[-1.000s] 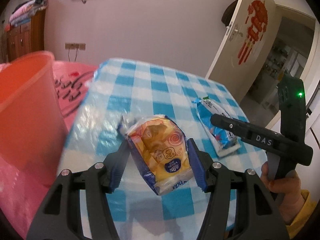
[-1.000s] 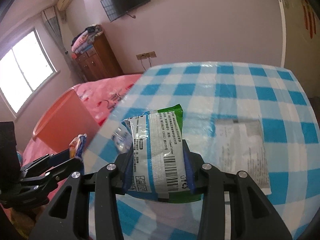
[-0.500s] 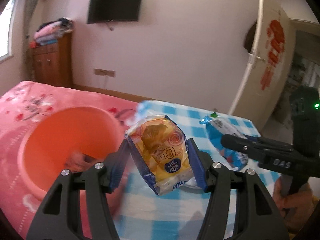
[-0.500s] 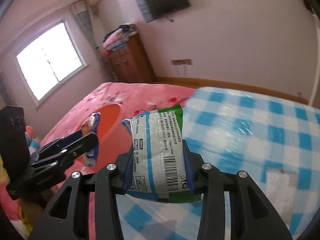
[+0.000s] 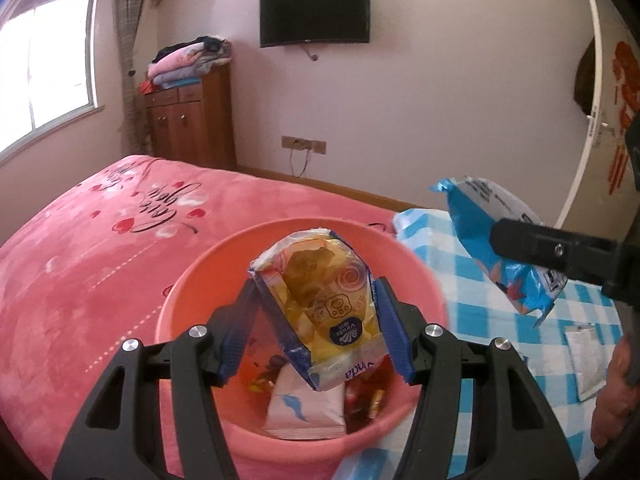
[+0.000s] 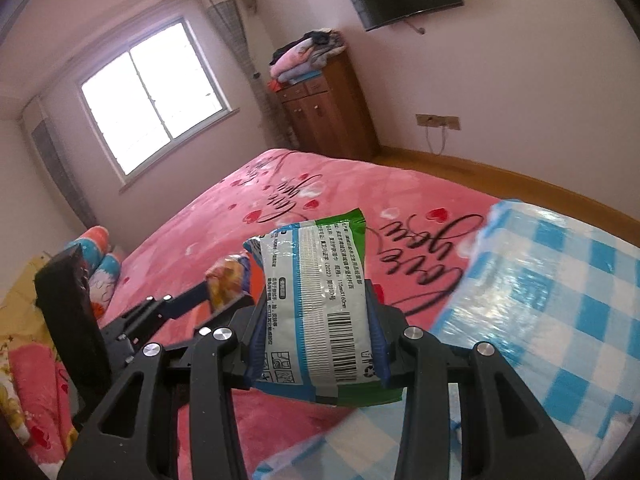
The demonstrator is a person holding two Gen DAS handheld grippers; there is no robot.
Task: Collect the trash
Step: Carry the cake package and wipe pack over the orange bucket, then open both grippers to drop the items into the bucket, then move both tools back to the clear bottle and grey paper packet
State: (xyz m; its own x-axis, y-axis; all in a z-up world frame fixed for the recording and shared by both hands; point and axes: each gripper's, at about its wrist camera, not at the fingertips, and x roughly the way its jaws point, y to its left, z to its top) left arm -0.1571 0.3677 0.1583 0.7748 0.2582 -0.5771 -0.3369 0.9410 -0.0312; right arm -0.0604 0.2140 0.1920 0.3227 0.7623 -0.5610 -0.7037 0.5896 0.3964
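**Two wrappers held over the bed and bin**

Left wrist view: left gripper (image 5: 316, 316), blue pads clamped on a yellow tissue packet (image 5: 320, 304), held upright above the mouth of a pink bin (image 5: 188, 276). Bin stands on a pink bedspread (image 5: 80, 248); inside it, a white pack (image 5: 304, 404) and small mixed wrappers. To the right, the right gripper (image 5: 516, 248) holds a blue wet-wipe packet (image 5: 472, 216) over the edge of a blue checked tablecloth (image 5: 500, 344). A flat white sachet (image 5: 586, 356) lies on the cloth.

Right wrist view: right gripper (image 6: 318, 344) closed on the wet-wipe packet (image 6: 320, 300), barcode side facing the camera, above the bedspread (image 6: 320, 184) and beside the tablecloth (image 6: 560, 300). Left gripper (image 6: 224, 292) is at left, the yellow packet (image 6: 226, 284) between its fingers.
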